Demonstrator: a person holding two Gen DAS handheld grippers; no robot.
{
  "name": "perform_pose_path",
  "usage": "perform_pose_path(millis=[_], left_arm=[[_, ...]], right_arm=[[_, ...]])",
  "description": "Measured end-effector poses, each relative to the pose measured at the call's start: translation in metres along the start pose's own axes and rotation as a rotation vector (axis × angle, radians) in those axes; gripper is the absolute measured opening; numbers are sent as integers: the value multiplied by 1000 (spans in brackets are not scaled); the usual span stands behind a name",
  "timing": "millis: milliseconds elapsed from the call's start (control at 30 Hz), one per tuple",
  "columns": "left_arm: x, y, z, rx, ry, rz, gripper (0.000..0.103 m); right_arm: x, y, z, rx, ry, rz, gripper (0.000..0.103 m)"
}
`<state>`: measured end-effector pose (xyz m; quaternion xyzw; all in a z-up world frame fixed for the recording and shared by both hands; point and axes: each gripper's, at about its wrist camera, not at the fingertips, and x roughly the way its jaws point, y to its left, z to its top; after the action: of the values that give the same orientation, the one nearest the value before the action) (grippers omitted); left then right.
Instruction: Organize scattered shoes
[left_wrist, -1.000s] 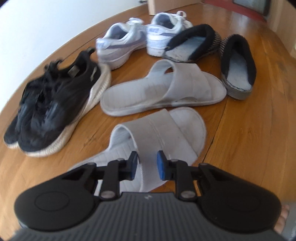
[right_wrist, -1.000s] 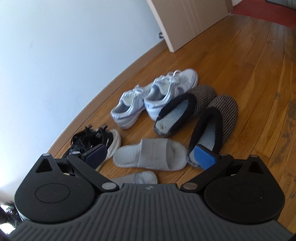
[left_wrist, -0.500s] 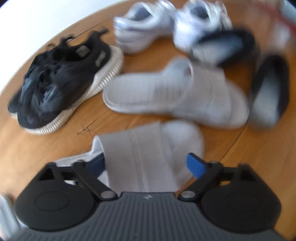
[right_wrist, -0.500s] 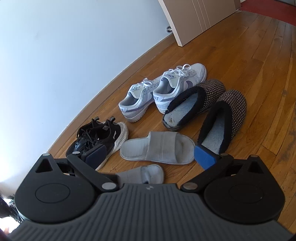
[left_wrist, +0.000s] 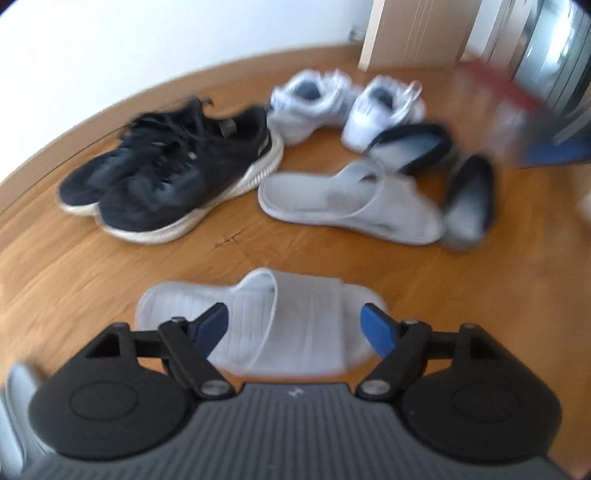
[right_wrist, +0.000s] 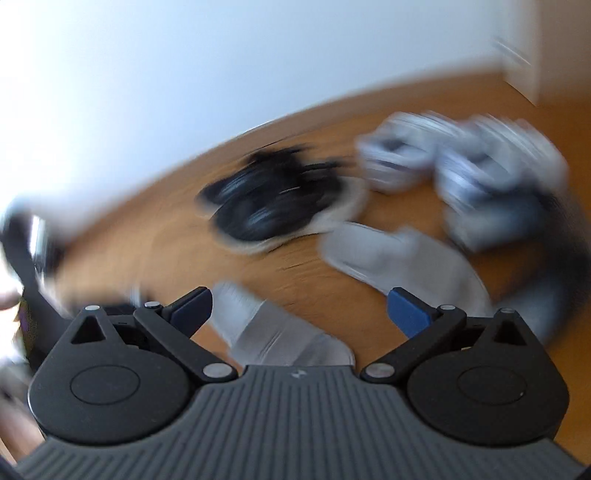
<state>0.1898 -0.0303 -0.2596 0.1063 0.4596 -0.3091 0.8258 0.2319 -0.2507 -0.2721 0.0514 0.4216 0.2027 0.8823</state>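
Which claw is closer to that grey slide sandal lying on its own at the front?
Left. The left claw hangs right over the near grey slide, jaws opening, not touching it. The right claw hovers beside its end.

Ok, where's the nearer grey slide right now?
In the left wrist view the nearer grey slide lies flat on the floor just ahead of the open left tool, apart from the other slide beyond it.

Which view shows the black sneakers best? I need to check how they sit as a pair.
The left wrist view: the black sneakers lie side by side, touching, on the wooden floor, only slightly blurred. The right wrist view shows them as a dark smear from motion blur, so their arrangement cannot be judged.
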Motion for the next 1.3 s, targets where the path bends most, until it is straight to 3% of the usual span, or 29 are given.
perform_pose_path(millis=[67,167,267,300,400,467,567,900,967,1100,1300], left_arm=[[-53,23,-24,40,7,4,83],[-119,58,-68,20,0,85,88],[-159,95,-111,-225,-11,169,88],[-168,107,-125,-363,7,192,88],[-175,119,-135,-423,27,185,88],[-181,121,-136,-406,31,260,88],[-192,122,-138,-374,-6,254,88],[-225,144,-158,-494,-69,246,91],[-229,148,-163,-510,-73,238,91],[-239,157,-177,-540,-72,230,92],[-249,162,-190,-572,-58,217,93]], right_arm=[[42,27,2,-239,98,68,103],[92,49,1,-422,231,122,103],[141,60,-4,-532,332,114,103],[157,60,-6,-539,385,100,103],[188,55,-15,-490,516,95,103],[199,58,-23,-470,536,87,103],[202,82,-26,-401,509,103,95],[249,195,2,-82,506,67,90],[257,218,6,-76,512,45,90],[261,261,1,-126,523,100,88],[255,284,-10,-127,579,111,87]])
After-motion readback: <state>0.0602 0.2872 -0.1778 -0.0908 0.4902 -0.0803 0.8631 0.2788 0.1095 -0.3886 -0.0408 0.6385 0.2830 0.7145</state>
